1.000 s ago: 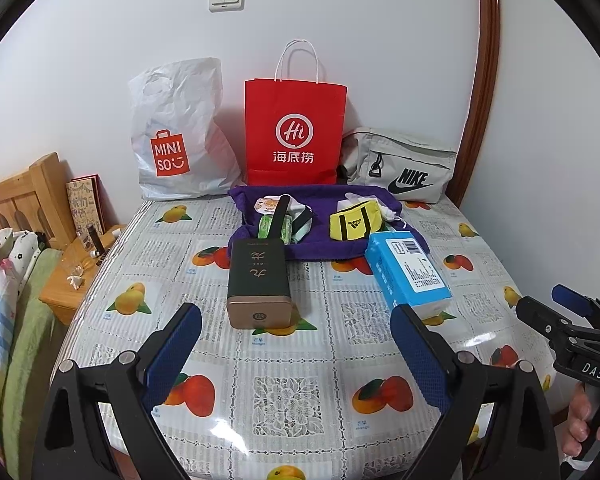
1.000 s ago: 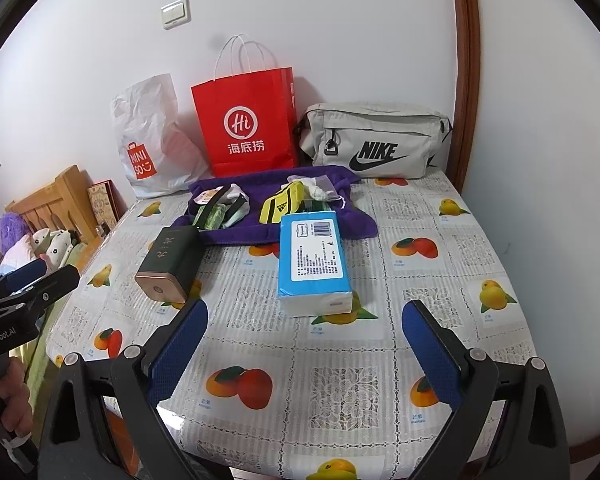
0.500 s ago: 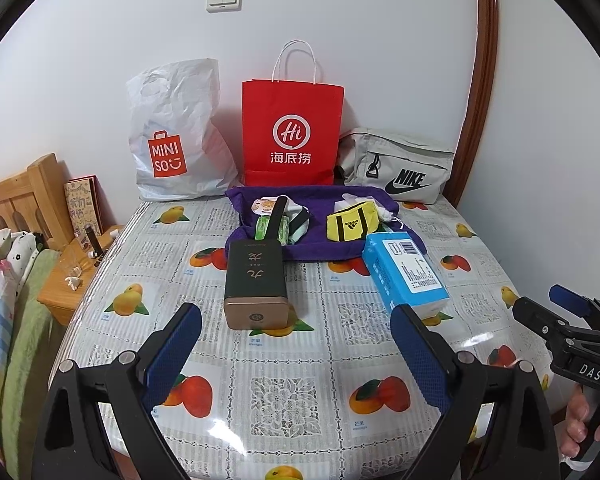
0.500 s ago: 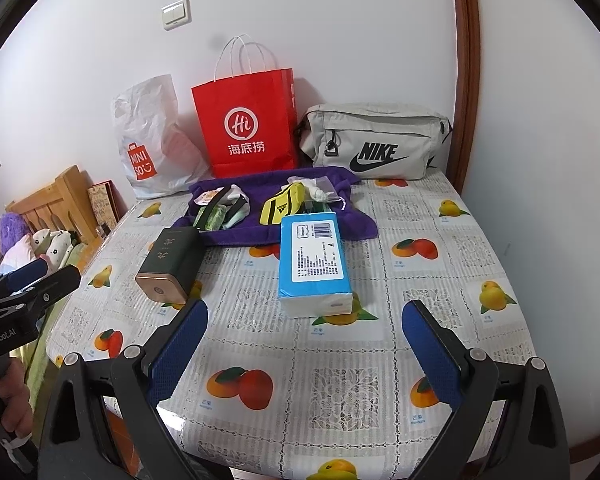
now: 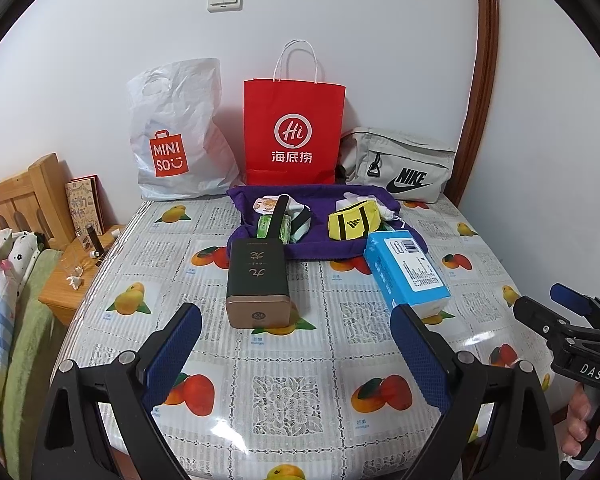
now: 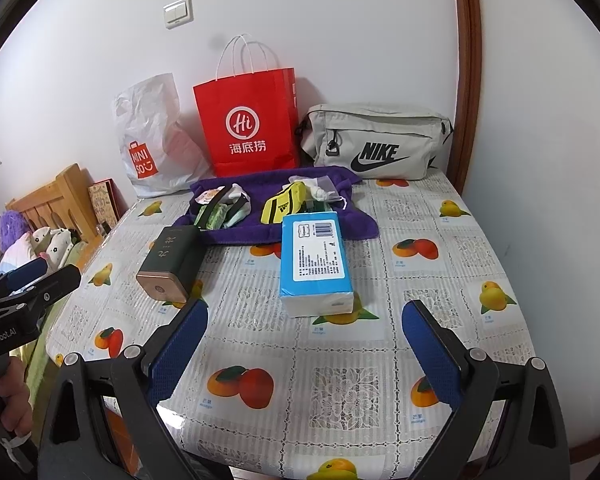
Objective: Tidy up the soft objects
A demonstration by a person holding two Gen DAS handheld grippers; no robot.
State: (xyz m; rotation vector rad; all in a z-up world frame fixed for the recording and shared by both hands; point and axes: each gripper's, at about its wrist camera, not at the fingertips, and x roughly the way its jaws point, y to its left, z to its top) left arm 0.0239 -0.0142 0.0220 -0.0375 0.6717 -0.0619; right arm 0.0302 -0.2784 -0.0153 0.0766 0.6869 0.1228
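Observation:
A purple towel lies at the back of the table with small soft items on it: a yellow Adidas pouch, green packets and a white drawstring bag. A blue tissue pack and a dark green box lie in front of the towel. My left gripper is open and empty above the near table, facing the box. My right gripper is open and empty, facing the tissue pack.
A white Miniso bag, a red paper bag and a grey Nike bag stand against the wall. The table has a fruit-print cover. A wooden bed and nightstand are at the left.
Both grippers have stayed open and nearly still; the left view has shifted only slightly.

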